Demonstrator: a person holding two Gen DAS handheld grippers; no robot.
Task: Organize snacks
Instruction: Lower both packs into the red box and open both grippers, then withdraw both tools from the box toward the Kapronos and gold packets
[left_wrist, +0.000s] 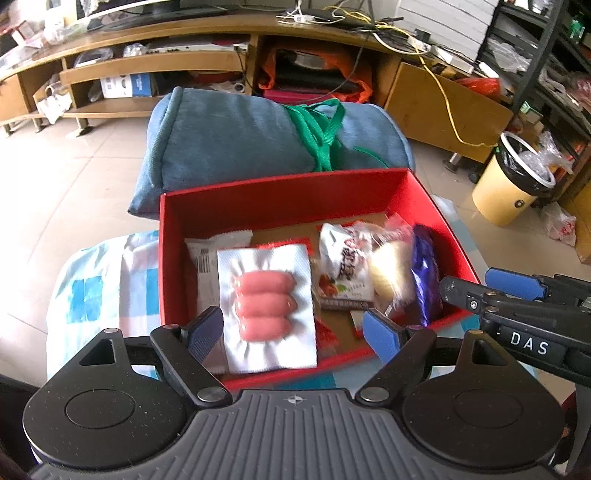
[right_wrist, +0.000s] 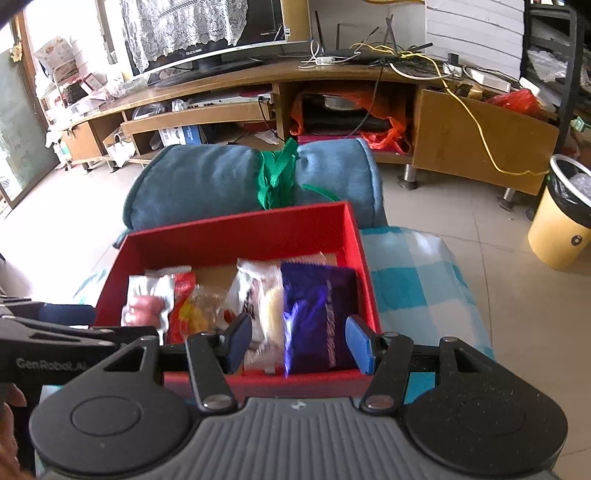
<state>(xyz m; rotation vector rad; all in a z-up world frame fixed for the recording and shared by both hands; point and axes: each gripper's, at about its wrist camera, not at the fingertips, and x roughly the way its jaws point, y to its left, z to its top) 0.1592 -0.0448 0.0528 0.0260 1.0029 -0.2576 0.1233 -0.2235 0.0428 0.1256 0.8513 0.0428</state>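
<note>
A red box (left_wrist: 280, 192) (right_wrist: 236, 232) sits on a blue-checked cloth and holds several snack packs. A white pack of pink sausages (left_wrist: 267, 304) (right_wrist: 147, 306) lies at its left. A white printed pack (left_wrist: 345, 264) (right_wrist: 255, 291), a pale bread pack (left_wrist: 391, 269) and a purple pack (left_wrist: 424, 273) (right_wrist: 317, 314) lie at its right. My left gripper (left_wrist: 293, 330) is open, its fingers either side of the sausage pack's near end, just above it. My right gripper (right_wrist: 299, 341) is open above the purple pack and holds nothing; it also shows in the left wrist view (left_wrist: 491, 288).
A rolled blue cushion (left_wrist: 236, 140) (right_wrist: 207, 181) tied with green strap lies behind the box. A wooden TV bench (left_wrist: 207, 62) (right_wrist: 461, 136) stands at the back. A yellow bin (left_wrist: 513, 177) (right_wrist: 561, 218) stands on the tiled floor at the right.
</note>
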